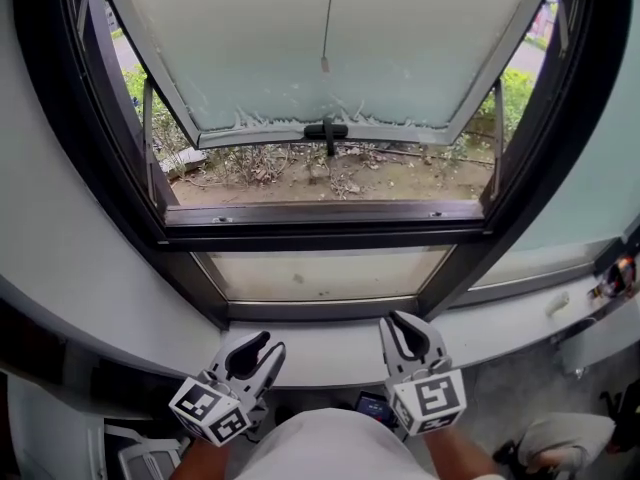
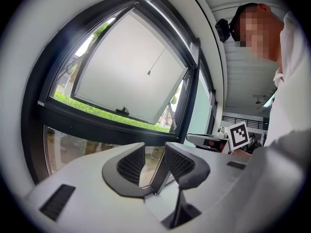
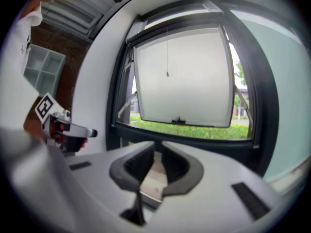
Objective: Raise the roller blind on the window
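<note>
Hanging upright well above, pull cord (image 1: pixel 326 38) is seen midway between left hand-held gripper (image 1: pixel 270 344) and right hand-held gripper (image 1: pixel 403 320); both parted, nothing held.

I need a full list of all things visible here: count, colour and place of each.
Window frame: one, dark, centre.
Tilted sash: one, frosted, top, open outward.
Sash handle: one, black, sash's lower edge.
Pull cord: one, grey, before the sash.
Lower pane: one, frosted, under the sash.
Sill: one, white, below the window.
Shrubs: several, green, outside.
Left gripper: one, grey, bottom left, open, empty.
Right gripper: one, grey, bottom right, open, empty.
</note>
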The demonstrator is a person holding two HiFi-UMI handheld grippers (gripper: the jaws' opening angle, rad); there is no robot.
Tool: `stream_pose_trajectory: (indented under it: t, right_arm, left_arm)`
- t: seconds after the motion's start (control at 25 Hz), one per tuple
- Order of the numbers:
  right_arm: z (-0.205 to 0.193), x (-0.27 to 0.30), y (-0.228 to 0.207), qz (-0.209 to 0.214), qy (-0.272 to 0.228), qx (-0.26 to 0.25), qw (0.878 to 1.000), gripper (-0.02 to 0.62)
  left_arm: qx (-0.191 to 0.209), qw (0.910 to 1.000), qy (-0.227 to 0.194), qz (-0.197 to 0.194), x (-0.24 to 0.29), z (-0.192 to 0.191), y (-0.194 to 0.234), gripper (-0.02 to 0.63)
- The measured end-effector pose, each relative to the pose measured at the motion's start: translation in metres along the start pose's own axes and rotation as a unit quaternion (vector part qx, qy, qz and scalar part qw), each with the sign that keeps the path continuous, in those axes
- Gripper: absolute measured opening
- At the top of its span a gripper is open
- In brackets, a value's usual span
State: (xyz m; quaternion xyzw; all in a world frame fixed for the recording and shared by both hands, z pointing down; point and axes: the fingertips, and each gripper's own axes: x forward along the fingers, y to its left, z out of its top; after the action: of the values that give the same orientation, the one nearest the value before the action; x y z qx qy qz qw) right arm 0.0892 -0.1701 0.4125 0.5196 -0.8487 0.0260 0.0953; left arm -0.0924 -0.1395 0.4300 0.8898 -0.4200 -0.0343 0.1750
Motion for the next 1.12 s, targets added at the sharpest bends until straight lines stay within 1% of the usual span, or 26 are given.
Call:
stream_pose_trajectory:
  t: [0.2,0.4,0.6,0.76,0.88,1.12]
  right_arm:
    - [-0.025,-0.003,0.0,0.016,0.031,0.003,0.999,0.058]
    - [-0.054,-0.014,-0.001,0.052,0.059,0.008,0.997,0.054]
    - [-0.067,-0.026,0.005,0.074,0.068,0.005,0.995,0.046]
    - [-0.066,-0.042,0.018,0.07,0.065,0.007,0.995,0.046]
    - [-0.064,-0.052,0.029,0.059,0.063,0.01,0.996,0.046]
    - [-0.068,-0.078,0.074,0.043,0.073,0.024,0.996,0.044]
  left_arm:
    - [-0.004,0.9999,0.003,0.015,0.002,-0.007,-0.014,0.146]
    - [-0.014,0.9993,0.004,0.036,0.002,-0.023,-0.037,0.146]
    - [-0.017,0.9989,0.002,0.043,-0.007,-0.037,-0.054,0.146]
    - [-0.019,0.9991,0.007,0.037,-0.022,-0.041,-0.064,0.146]
    - [-0.016,0.9995,0.008,0.025,-0.035,-0.041,-0.069,0.146]
    - [-0.012,0.9997,0.018,-0.007,-0.079,-0.045,-0.083,0.146]
